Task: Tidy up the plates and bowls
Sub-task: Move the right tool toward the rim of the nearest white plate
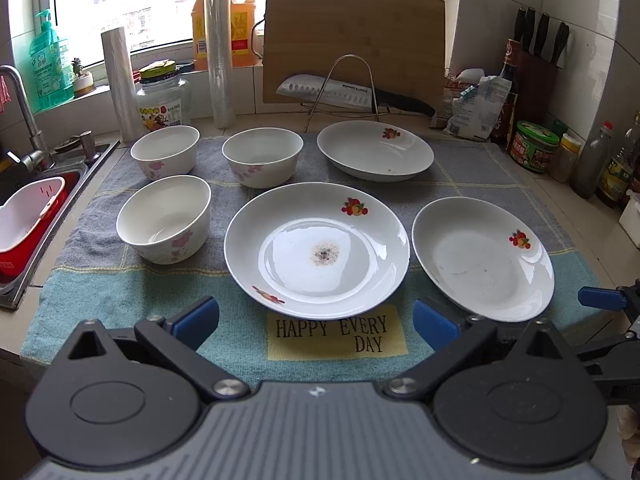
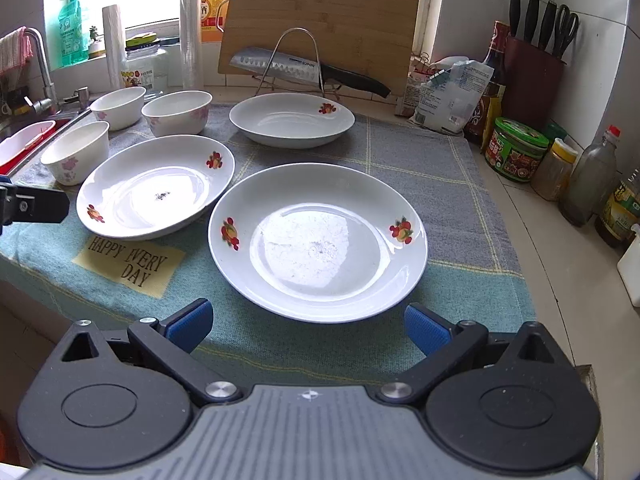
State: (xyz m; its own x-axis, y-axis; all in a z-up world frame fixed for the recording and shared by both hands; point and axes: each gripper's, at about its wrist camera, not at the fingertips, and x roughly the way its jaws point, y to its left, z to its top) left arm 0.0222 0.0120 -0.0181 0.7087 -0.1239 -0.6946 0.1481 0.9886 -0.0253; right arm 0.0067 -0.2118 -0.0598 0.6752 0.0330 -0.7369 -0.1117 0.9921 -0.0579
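Three white plates with fruit prints lie on a blue-grey towel (image 1: 100,276): a middle plate (image 1: 316,250), a right plate (image 1: 482,258) and a far plate (image 1: 374,150). Three white bowls with pink flowers stand at the left: near (image 1: 164,218), far left (image 1: 165,152), far middle (image 1: 262,156). My left gripper (image 1: 316,322) is open and empty, just short of the middle plate. My right gripper (image 2: 308,322) is open and empty, just short of the right plate (image 2: 318,240). The right wrist view also shows the middle plate (image 2: 156,186), the far plate (image 2: 292,120) and the bowls (image 2: 76,156).
A sink (image 1: 24,216) with a red-and-white basket lies left of the towel. A cleaver on a wire rack (image 1: 344,92) and a cutting board (image 1: 354,36) stand behind the plates. Jars and bottles (image 2: 516,154) and a knife block (image 2: 534,76) line the right side.
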